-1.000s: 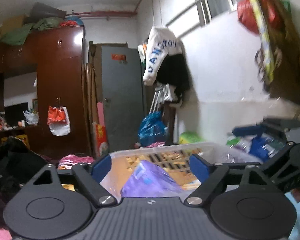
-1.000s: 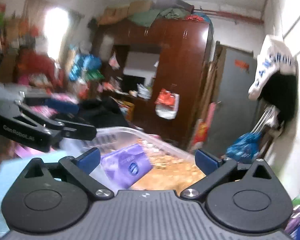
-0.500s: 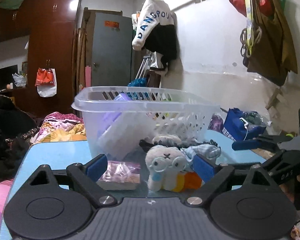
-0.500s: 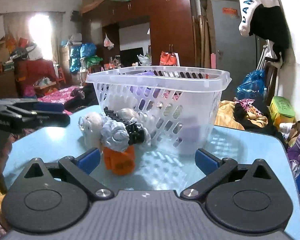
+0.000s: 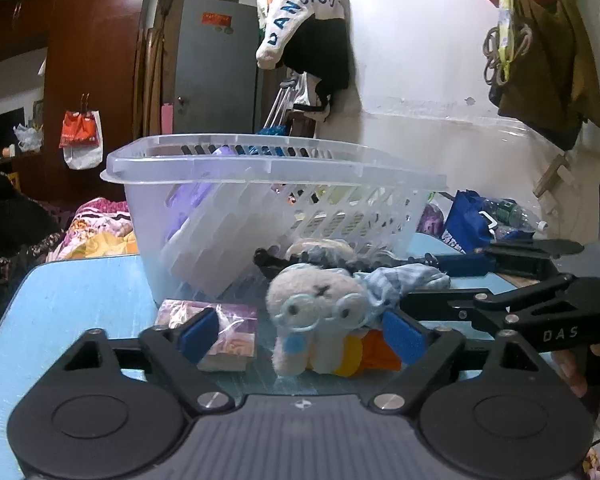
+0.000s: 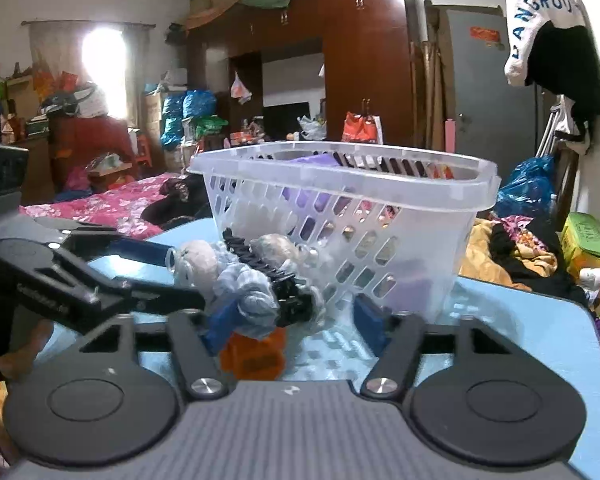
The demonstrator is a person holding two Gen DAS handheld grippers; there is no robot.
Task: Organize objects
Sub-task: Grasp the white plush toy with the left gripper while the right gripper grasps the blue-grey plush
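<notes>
Plush toy: your small grey-white stuffed animal with pale blue round glasses and an orange and yellow base [image 5: 320, 320] lies on the light blue worktop [image 5: 80, 292], just in front of the basket.
Basket: the clear slotted plastic laundry basket [image 5: 272, 168] stands on the worktop behind the toy; something purple shows through its wall, too blurred to name.
Packet: a small flat purple-pink packet in clear wrap [image 5: 220, 332] lies on the worktop just left of the toy in the left wrist view.
Black clip: a black toothed hair claw [image 6: 276, 280] sits against the toy's pale blue fabric, touching the basket's near wall.
Left hand-held gripper [image 5: 300, 334]: your jaws stand wide and have just been closing a little; the toy and the packet's edge sit between the blue pads, and neither pad presses on the toy.
Right hand-held gripper [image 6: 296, 320]: your jaws have just been closing to about half width around the toy's orange base and blue fabric; whether the pads already press on it you cannot tell from here.
</notes>
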